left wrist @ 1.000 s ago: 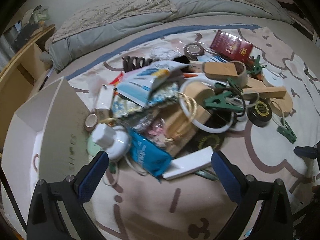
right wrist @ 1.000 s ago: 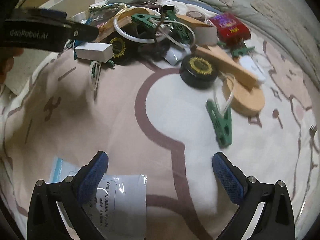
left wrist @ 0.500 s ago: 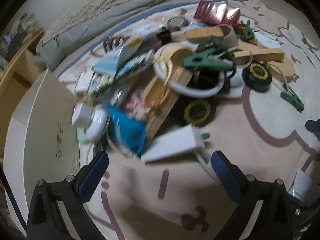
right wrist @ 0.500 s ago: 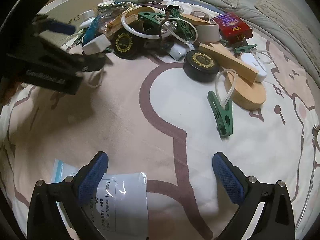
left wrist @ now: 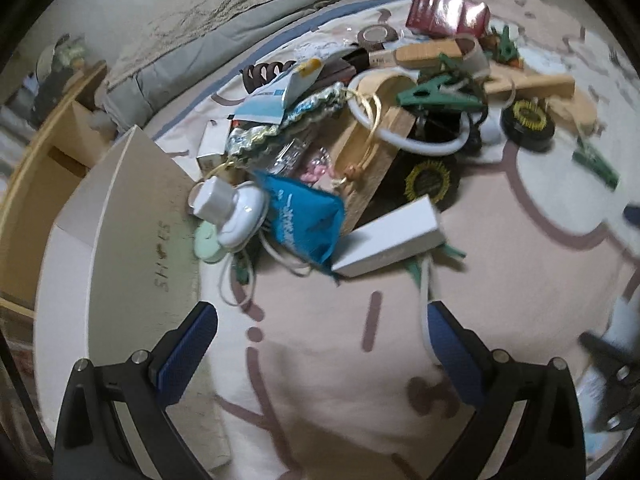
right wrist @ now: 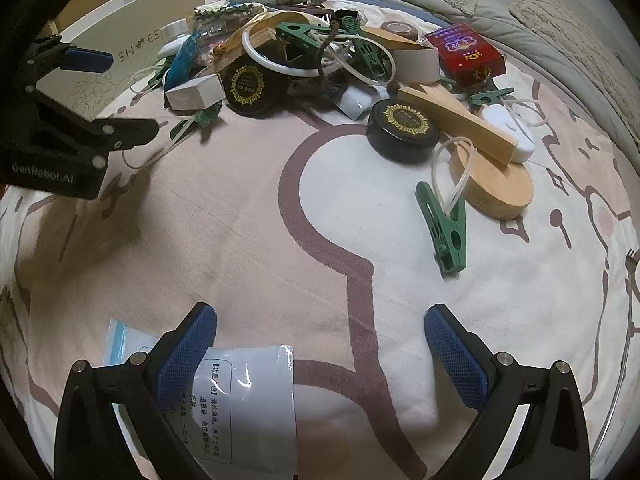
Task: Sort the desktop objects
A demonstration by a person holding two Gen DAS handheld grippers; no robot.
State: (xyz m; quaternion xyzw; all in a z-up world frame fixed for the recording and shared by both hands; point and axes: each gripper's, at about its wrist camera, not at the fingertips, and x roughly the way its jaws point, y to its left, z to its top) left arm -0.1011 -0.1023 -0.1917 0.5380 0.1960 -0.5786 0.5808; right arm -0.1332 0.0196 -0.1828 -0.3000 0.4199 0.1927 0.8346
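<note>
A heap of small objects lies on a patterned bed cover: a long white box (left wrist: 390,236) (right wrist: 196,92), a blue packet (left wrist: 304,216), black round tins (right wrist: 404,124), green clips (right wrist: 444,228), wooden pieces (right wrist: 456,120), a red packet (right wrist: 468,54). My left gripper (left wrist: 320,352) is open and empty, just short of the white box. It shows at the left of the right wrist view (right wrist: 92,96). My right gripper (right wrist: 320,352) is open and empty above a white sachet (right wrist: 248,396), well short of the heap.
An open white shoe box (left wrist: 132,232) (right wrist: 132,40) stands at the left of the heap. A grey quilt (left wrist: 224,28) lies behind it. A wooden shelf (left wrist: 44,168) stands far left. A white cable (left wrist: 424,312) runs beside my left gripper's right finger.
My left gripper has pulled back and swung left, so the heap sits farther ahead. My right gripper has barely moved.
</note>
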